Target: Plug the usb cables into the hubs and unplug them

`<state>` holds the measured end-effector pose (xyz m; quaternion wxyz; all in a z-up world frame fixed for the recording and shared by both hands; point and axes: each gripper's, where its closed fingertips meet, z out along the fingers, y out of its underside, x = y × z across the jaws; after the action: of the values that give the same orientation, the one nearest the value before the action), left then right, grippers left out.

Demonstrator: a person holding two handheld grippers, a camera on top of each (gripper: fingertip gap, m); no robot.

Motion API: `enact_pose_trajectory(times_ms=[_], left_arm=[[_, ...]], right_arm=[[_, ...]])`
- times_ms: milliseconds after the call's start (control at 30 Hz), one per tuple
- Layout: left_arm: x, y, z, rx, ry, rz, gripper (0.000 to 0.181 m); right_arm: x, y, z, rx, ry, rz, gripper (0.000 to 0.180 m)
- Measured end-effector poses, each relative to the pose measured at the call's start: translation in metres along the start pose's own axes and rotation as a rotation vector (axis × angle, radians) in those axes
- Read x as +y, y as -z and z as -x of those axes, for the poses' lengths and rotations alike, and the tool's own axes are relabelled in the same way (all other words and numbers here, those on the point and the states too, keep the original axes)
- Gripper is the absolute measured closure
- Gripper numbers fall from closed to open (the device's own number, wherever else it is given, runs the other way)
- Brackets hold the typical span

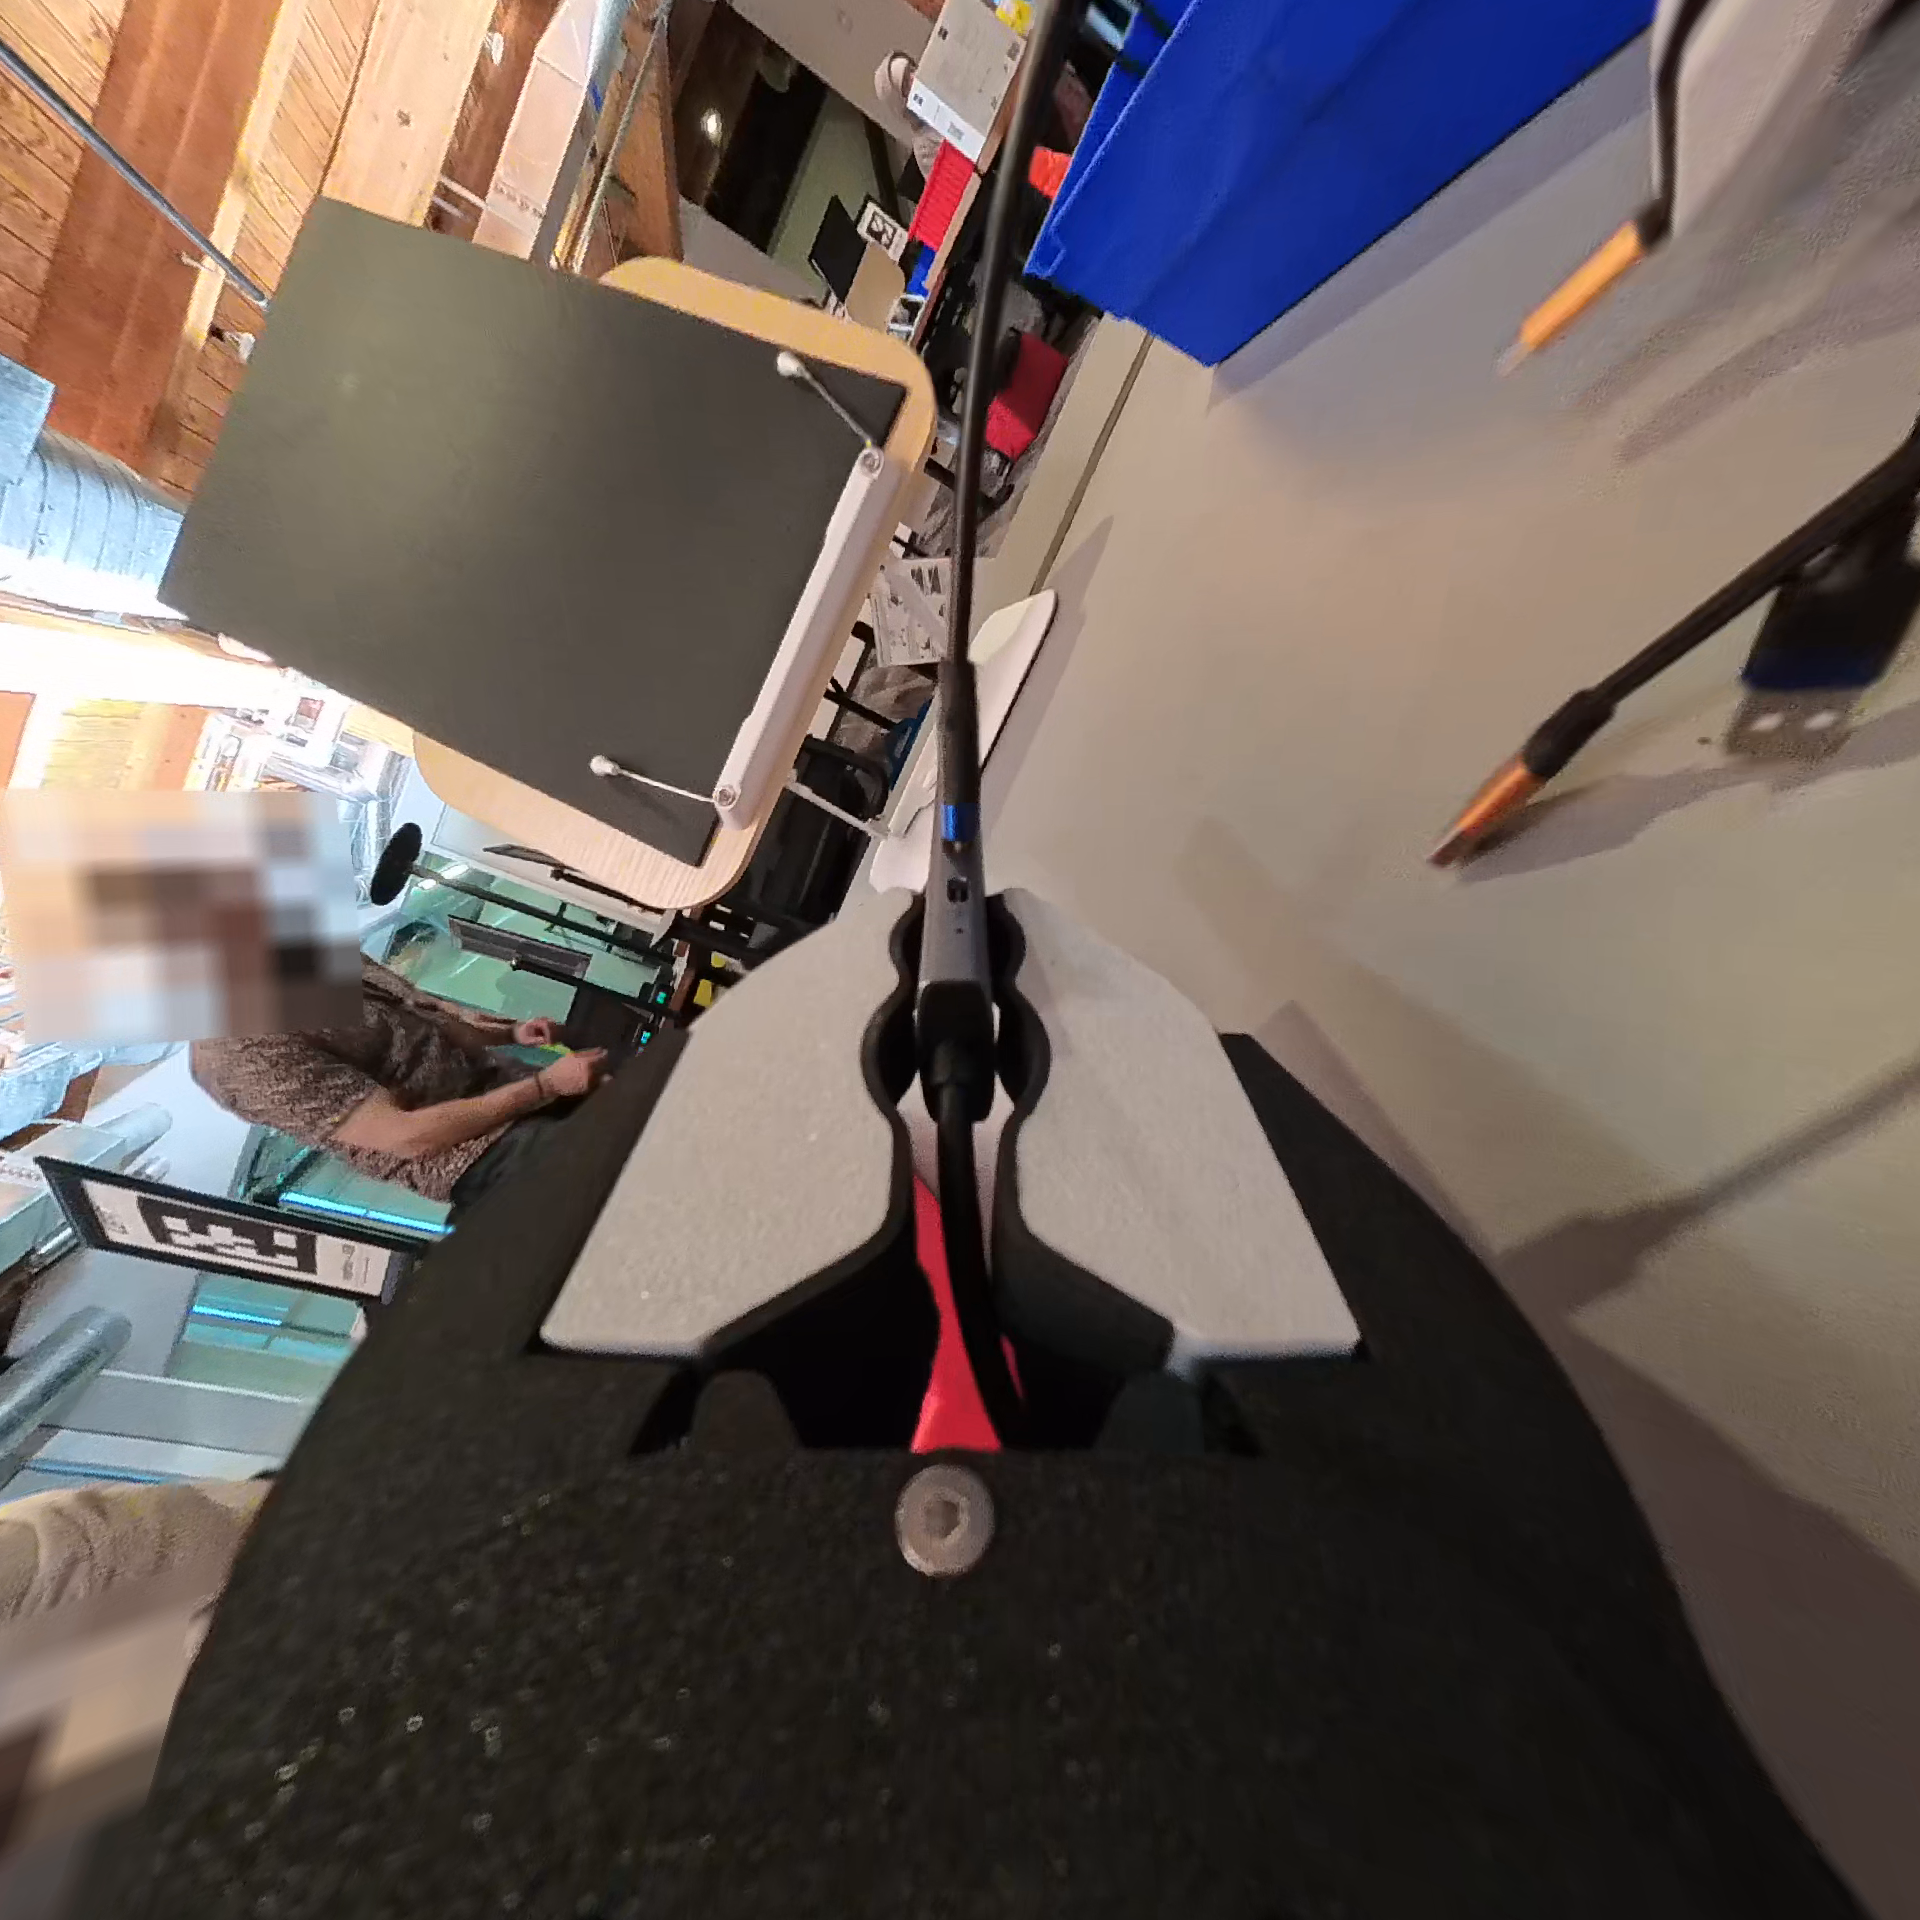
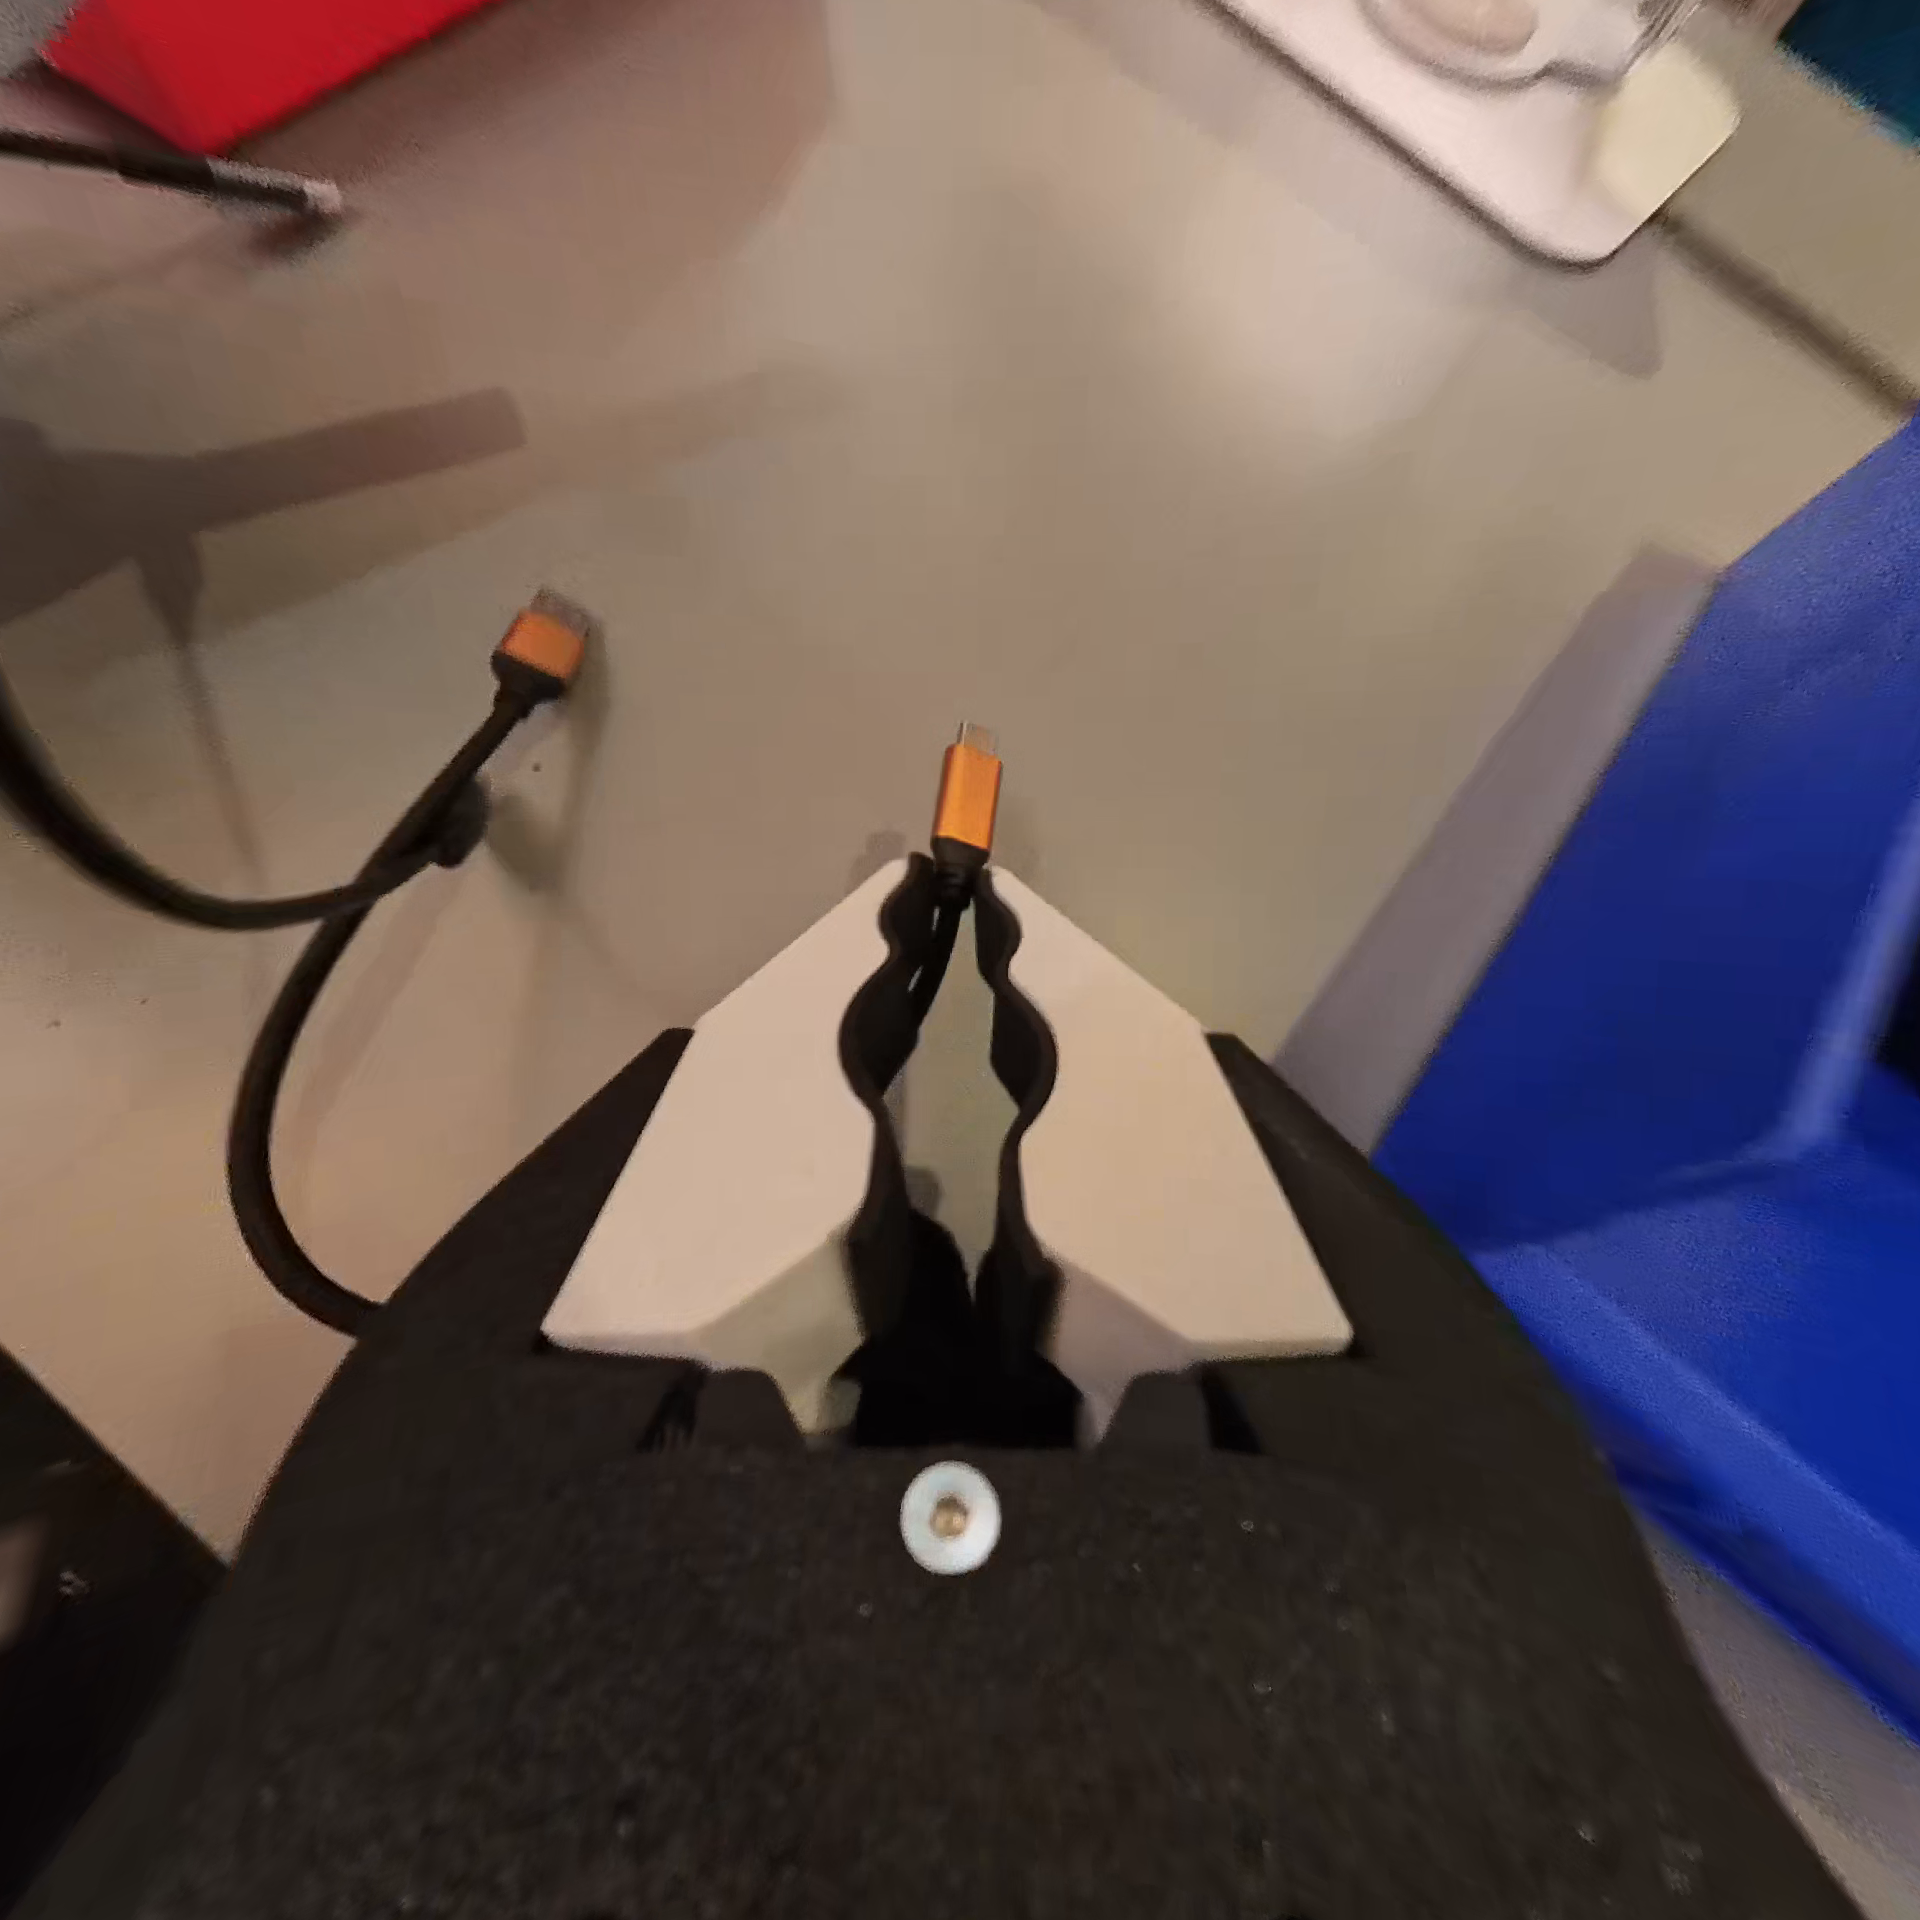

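1. Our left gripper (image 1: 954, 925) pinches a slim grey metal hub (image 1: 954, 904) edge-on between its white fingers (image 1: 748, 1122). We think we hold it up like this so its end faces a plug.
2. A thick black cord (image 1: 961, 1174) runs back from the hub, down between the fingers.
3. A thin black cable (image 1: 977, 416) leaves the far end of the hub and climbs up and away. It looks plugged in, but we cannot be sure.
4. Our right gripper (image 2: 951, 883) squeezes the black cord just behind a small orange metal plug (image 2: 969, 795). The plug sticks out past the tips, free to push into a hole. It is in no hub yet.
5. A second orange plug (image 2: 542, 649) lies on the grey table (image 2: 1039, 468), off to the left, with its black braided cord (image 2: 312, 987) curling back to us.
6. A big blue plastic bin (image 2: 1714, 1039) sits just beside our right gripper. We cannot see what is inside it.
7. Farther off, a red box (image 2: 229, 52) and a white tray (image 2: 1507, 156) sit at the table's far edge. What they hold is too blurry to tell.
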<state>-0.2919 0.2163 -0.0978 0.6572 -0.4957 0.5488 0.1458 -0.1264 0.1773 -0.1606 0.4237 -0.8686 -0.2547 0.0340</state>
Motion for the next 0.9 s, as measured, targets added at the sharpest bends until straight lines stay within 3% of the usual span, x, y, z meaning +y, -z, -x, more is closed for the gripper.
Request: enact_pose_trajectory(times_ms=[367, 567, 700, 900], left_arm=[[0.029, -0.005, 0.009, -0.026, 0.036, 0.142, 0.171], [0.022, -0.002, 0.01, -0.04, -0.018, 0.104, 0.171], [0.007, 0.003, 0.008, -0.034, -0.07, 0.006, 0.171], [-0.011, 0.008, 0.003, -0.04, -0.129, -0.057, 0.171]], right_arm=[[-0.106, 0.104, -0.034, 0.068, 0.162, -0.32, 0.173], [-0.14, 0.136, -0.055, 0.128, 0.348, -0.271, 0.173], [-0.136, 0.131, -0.048, 0.011, 0.406, -0.183, 0.173], [-0.098, 0.08, -0.016, -0.108, 0.434, -0.049, 0.173]])
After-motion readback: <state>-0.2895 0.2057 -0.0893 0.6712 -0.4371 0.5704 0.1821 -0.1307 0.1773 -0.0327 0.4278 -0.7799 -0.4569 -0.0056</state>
